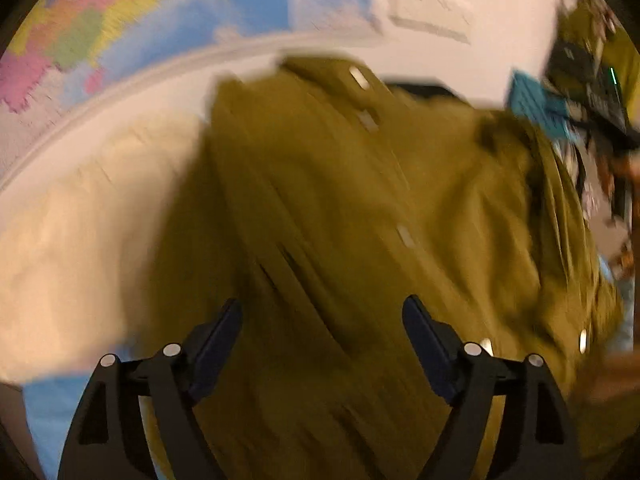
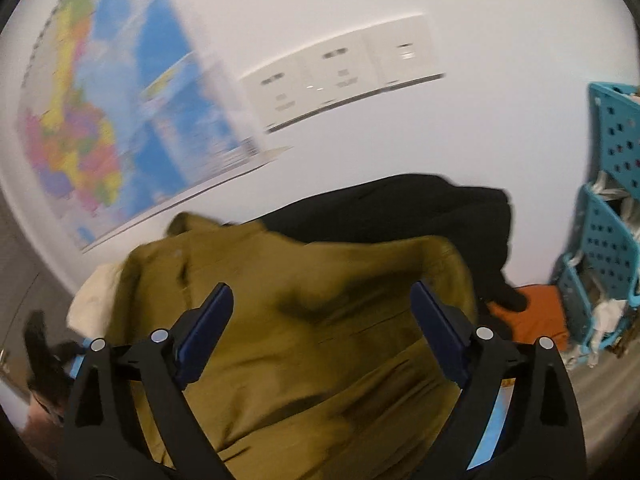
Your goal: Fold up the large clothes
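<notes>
Olive-green shirt (image 1: 340, 208) lies crumpled on the cream-covered surface (image 1: 80, 232) by the wall map (image 2: 80, 120), a black garment (image 2: 420, 208) just behind it. Both the left gripper (image 1: 322, 324) and right gripper (image 2: 322, 308) tilt down over it, jaws spread wide, holding nothing.

On my feeds the big garment (image 1: 340, 208) is olive-mustard with pale silvery snaps down its front, lying over a cream cloth (image 1: 80, 240) and next to a black garment (image 2: 420, 208) and an orange one (image 2: 536, 312). My grippers are black with dark navy pads (image 2: 208, 328). Behind them I see a white wall (image 2: 500, 120) with white sockets (image 2: 340, 76), a blue map (image 2: 100, 120) patched in pink, yellow, green and orange, and turquoise perforated baskets (image 2: 612, 216).
</notes>
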Action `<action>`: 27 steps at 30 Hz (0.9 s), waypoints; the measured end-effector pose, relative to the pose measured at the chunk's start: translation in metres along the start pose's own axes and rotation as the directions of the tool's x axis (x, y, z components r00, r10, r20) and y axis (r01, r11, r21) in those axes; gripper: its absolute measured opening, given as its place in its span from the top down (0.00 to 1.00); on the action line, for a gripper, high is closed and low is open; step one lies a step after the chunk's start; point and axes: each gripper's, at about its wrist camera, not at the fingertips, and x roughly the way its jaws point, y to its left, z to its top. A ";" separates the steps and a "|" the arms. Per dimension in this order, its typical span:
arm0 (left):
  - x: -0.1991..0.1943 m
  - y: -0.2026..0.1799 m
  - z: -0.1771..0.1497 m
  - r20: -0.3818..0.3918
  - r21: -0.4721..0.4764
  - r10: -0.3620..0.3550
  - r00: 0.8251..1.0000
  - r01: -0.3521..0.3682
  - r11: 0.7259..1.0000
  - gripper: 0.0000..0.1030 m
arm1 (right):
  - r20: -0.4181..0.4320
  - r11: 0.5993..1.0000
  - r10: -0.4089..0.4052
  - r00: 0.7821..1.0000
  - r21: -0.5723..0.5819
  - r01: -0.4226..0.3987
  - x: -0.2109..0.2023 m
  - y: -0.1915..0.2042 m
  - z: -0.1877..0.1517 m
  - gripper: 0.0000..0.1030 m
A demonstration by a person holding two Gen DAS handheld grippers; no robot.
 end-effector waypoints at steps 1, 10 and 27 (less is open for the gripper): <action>0.006 -0.009 -0.011 -0.030 0.024 0.009 0.999 -0.008 1.000 0.22 | -0.005 1.000 0.021 1.000 -0.008 -0.021 0.001 0.005 -0.003 0.13; -0.046 0.041 -0.006 0.061 -0.122 0.093 0.994 -0.085 0.989 0.93 | -0.047 0.997 0.058 0.997 -0.050 -0.060 0.003 0.029 -0.025 0.13; -0.118 0.155 -0.026 0.146 -0.572 0.481 0.864 -0.323 0.754 0.19 | -0.031 1.000 0.028 0.999 0.013 -0.028 -0.041 0.001 -0.064 0.12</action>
